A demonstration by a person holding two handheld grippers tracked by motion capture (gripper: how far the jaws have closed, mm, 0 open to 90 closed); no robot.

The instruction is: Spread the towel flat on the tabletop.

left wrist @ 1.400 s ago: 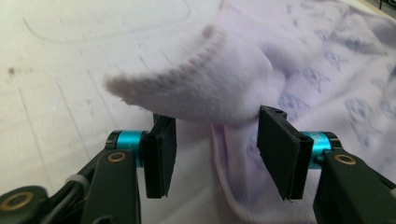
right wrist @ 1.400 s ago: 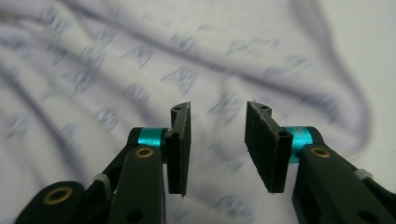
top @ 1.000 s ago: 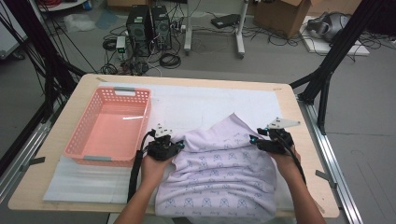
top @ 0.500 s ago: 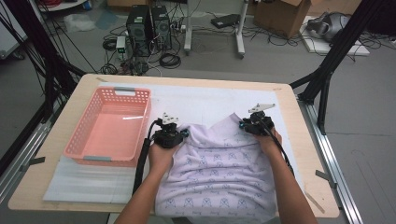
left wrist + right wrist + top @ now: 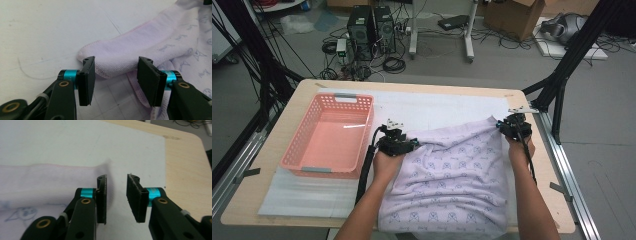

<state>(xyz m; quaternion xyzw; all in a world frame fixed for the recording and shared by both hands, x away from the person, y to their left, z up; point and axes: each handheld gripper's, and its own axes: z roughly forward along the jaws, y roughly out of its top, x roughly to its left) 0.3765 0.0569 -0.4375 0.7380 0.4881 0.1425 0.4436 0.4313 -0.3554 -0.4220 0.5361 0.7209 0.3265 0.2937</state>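
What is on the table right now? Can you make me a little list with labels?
cloth: pale purple garment with small printed figures, spread on the white mat
basket: pink basket, left of the garment, nothing in it
left hand-held gripper: jaws open, a folded garment edge lying between them
right hand-held gripper: jaws open, at the garment's far right corner, cloth beside the jaws and not between them
table: light wood
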